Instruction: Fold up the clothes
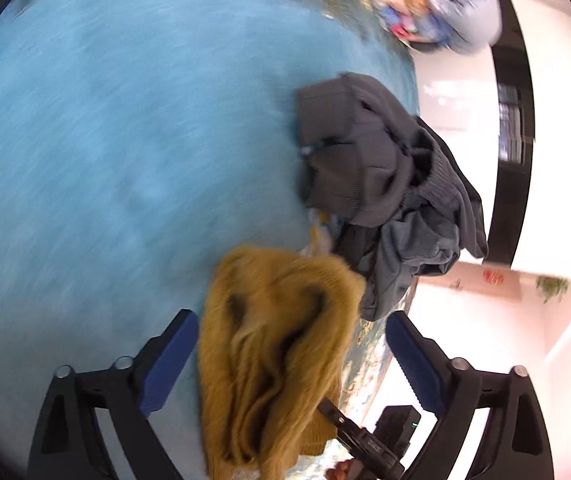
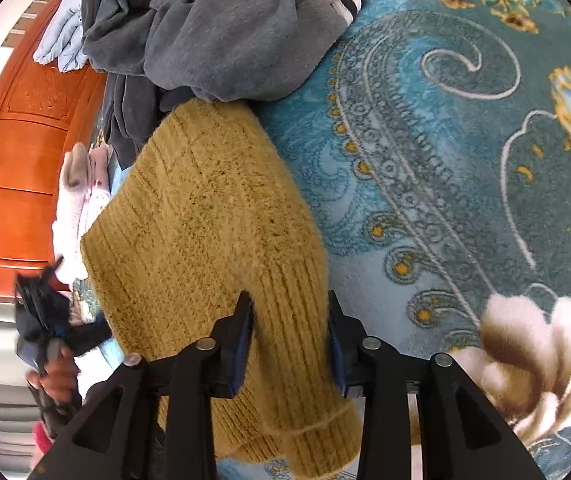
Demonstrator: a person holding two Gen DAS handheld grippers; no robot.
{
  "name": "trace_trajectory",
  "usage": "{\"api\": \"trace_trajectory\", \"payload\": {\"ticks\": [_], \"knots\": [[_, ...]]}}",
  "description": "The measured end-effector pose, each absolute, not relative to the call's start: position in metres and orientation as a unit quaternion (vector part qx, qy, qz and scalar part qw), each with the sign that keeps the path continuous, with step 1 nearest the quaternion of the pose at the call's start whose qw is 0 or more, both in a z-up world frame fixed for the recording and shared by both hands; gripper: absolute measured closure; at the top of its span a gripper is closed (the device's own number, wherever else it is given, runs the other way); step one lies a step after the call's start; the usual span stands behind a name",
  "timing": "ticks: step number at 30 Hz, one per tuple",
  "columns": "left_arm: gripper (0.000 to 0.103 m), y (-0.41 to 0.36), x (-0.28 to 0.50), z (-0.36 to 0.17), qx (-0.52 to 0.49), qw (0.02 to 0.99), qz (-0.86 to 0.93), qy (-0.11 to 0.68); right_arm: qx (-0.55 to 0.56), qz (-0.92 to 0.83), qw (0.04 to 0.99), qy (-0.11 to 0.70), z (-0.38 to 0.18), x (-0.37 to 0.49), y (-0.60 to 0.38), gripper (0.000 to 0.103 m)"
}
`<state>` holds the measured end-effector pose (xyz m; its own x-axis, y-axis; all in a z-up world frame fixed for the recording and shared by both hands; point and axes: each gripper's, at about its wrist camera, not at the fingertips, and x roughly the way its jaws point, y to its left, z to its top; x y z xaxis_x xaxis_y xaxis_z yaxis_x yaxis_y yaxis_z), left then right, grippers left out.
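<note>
Blue patterned blanket [image 2: 425, 168] spreads under everything we are working on, plain blue and blurred in the left wrist view, flowered in the right. Our left gripper [image 1: 291, 360] stands released, its blue pads wide apart on either side of the mustard knitted sweater [image 1: 269, 360] without pressing on it. Our right gripper [image 2: 289, 344] straddles the ribbed end of that sweater [image 2: 205, 220]; the sweater lies between the pads, and we cannot tell whether they pinch it. The sweater lies bunched on the blanket near its edge. Just beyond it sits a heap of grey clothes [image 2: 221, 36], touching the sweater's far end. Pale pink garments [image 2: 81, 200] lie beside the sweater, against an orange wooden panel [image 2: 17, 160]. A hand [image 2: 57, 376] shows at the left edge of the right view.
</note>
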<state>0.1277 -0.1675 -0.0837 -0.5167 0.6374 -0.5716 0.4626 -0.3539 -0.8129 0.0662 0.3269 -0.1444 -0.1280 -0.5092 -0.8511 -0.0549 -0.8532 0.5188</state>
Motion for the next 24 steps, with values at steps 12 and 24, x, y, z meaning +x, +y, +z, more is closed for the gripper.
{"api": "trace_trajectory", "payload": {"ticks": [12, 24], "knots": [[0.002, -0.149, 0.076, -0.12, -0.561, 0.08, 0.66, -0.493, 0.641, -0.717, 0.123, -0.245, -0.131, 0.089, 0.349, 0.053], [0.054, -0.139, 0.078, -0.121, -0.551, 0.068, 0.664, -0.501, 0.649, -0.701, 0.106, -0.274, -0.131, 0.096, 0.353, 0.053]]}}
